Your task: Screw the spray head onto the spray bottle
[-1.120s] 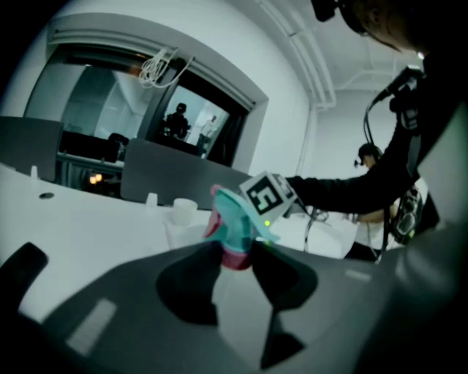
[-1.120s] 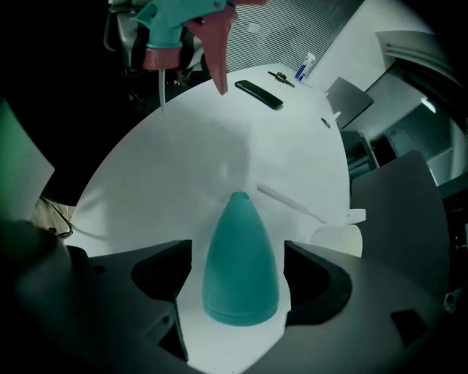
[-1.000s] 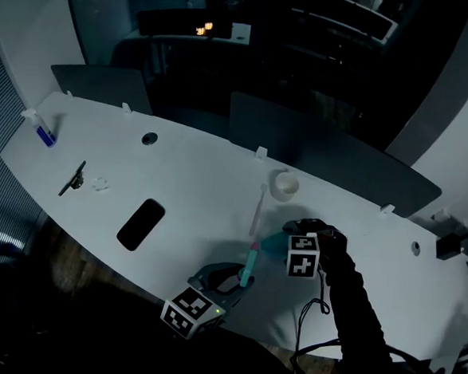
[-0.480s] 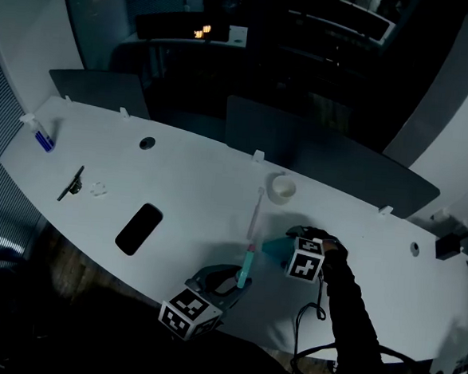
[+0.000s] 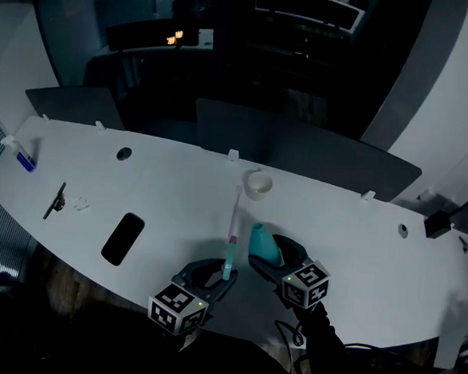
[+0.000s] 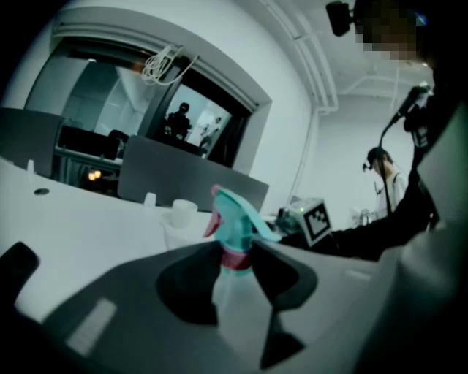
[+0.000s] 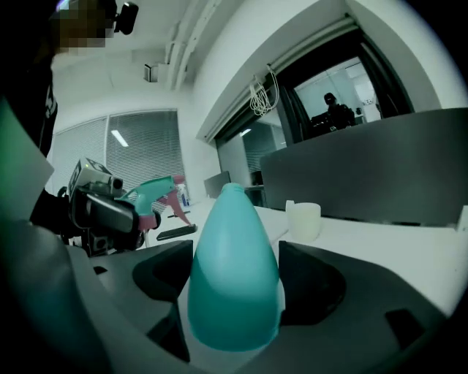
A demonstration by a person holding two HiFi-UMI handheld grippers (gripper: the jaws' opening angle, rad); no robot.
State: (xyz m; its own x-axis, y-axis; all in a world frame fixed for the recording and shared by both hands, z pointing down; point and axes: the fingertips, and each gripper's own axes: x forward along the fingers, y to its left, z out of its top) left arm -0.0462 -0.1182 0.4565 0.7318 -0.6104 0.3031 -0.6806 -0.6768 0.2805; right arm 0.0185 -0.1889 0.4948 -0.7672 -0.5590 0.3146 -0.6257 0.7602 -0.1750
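Jaws of the left gripper clenched a teal-and-pink plastic spray head, just beside jaws of the right gripper grasping a teal cone-shaped bottle.

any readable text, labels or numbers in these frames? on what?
None readable.
Square markers on left gripper and right gripper: patterns only, no letters.
Blue label on small bottle at far left: too small to read.
No print visible on spray bottle or spray head.

One spray head, one bottle, one phone, one cup.
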